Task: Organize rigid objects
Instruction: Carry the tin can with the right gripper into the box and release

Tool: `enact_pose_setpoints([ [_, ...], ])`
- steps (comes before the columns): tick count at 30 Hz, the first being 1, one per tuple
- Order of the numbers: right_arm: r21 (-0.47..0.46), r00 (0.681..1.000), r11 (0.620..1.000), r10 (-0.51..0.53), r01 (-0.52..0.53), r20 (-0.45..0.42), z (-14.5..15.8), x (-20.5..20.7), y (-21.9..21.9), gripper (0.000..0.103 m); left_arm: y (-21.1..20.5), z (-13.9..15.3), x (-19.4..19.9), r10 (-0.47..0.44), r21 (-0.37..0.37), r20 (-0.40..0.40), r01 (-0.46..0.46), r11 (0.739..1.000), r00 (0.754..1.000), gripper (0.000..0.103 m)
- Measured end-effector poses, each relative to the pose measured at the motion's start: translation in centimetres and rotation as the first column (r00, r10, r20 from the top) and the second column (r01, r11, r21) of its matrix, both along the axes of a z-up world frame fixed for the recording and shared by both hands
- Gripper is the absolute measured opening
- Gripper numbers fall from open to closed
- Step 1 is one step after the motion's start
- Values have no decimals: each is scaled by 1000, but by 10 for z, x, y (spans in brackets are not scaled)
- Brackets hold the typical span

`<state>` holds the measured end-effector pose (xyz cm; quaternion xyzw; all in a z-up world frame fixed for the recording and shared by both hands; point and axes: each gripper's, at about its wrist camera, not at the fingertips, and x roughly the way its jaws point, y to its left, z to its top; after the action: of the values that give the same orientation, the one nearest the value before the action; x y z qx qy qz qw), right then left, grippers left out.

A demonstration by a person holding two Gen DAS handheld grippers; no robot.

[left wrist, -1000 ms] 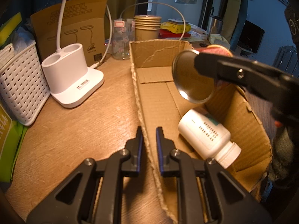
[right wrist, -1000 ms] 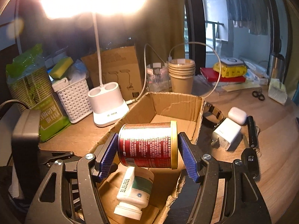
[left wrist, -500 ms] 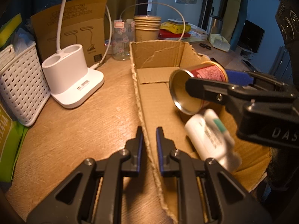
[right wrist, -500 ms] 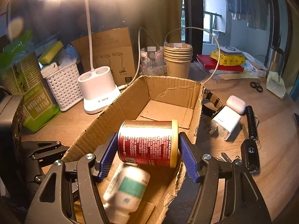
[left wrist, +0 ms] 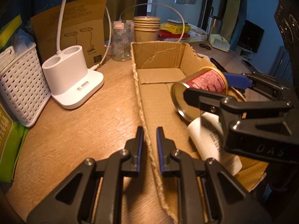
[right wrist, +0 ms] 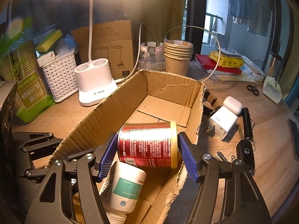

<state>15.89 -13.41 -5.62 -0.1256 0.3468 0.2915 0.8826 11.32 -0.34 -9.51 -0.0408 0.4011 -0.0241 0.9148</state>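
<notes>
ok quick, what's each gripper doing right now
Left gripper: shut on the side wall of the brown cardboard box.
Right gripper: shut on the red metal can, end to end.

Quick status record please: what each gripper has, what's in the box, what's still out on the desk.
right gripper: shut on red can, held sideways over the cardboard box
left gripper: shut on the box's near wall
in box: white bottle lying on the floor, under the can
still out, right of box: white charger, earbud case, flashlight, car key
</notes>
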Motion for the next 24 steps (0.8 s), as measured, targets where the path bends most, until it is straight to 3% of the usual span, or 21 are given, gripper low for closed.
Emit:
enact_pose_setpoints([
  [24,26,1000,1000,2,-3,25,8,-9,-7,73,2,0,-1,2,2,-1,-2,1000,1000,15],
])
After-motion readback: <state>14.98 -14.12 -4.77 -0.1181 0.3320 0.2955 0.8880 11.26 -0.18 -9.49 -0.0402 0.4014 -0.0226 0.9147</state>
